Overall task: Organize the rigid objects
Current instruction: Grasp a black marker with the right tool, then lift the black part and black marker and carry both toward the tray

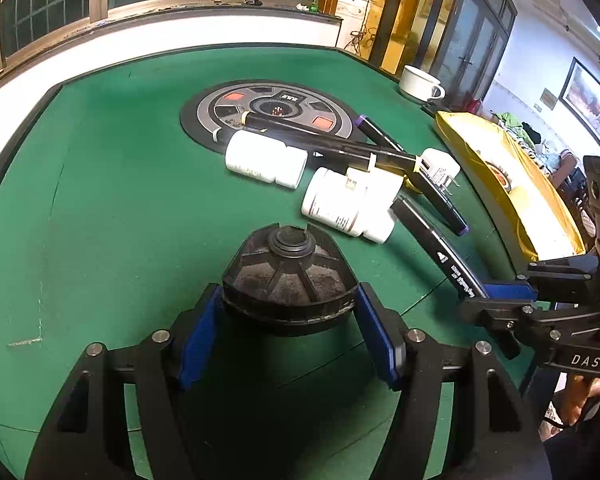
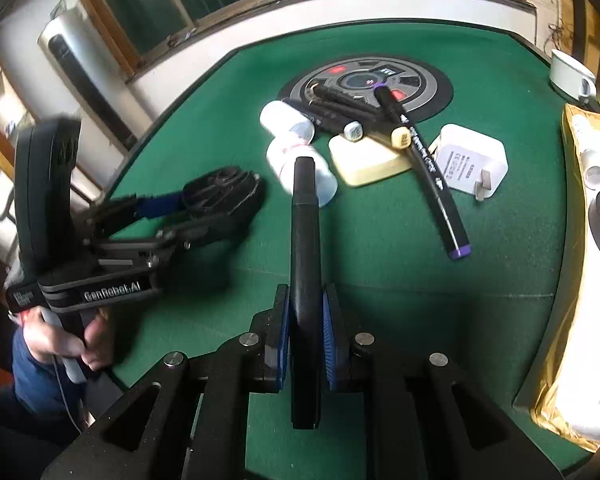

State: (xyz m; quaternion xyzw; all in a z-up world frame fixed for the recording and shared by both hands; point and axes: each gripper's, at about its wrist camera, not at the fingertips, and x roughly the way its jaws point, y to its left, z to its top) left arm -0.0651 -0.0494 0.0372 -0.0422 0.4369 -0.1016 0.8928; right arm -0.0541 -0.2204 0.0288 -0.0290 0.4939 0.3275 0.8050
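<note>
Tabletop [image 1: 112,184] green felt, with a round black-and-grey control disc [image 1: 268,110] set in its middle.

Left hand-held gripper [image 1: 290,312]: blue pads pinch a black, dusty, round ribbed filter-like part [image 1: 290,276] by its two sides. From the right wrist view the same part [image 2: 224,192] sits low at the felt; cannot tell whether it touches.

Right hand-held gripper [image 2: 306,332]: pads pressed together on a black marker [image 2: 305,248], gripped along its barrel, tip pointing away toward the pile. In the left wrist view the marker [image 1: 440,244] slants up from those pads.

Pile near the disc:
- two white pill bottles [image 1: 266,162] [image 1: 350,202] lying on their sides, just beside each other
- several black markers [image 2: 340,114] lying across bottles and disc
- one marker with a purple cap [image 2: 432,176], lying apart on the felt
- pale yellow block [image 2: 366,160] under the marker ends
- white plug adapter [image 2: 470,162] just beside it

White cup [image 1: 420,84] at the far edge. Yellow bag [image 1: 500,184] along the right edge. A person's hand [image 2: 80,340] holds the left handle.
</note>
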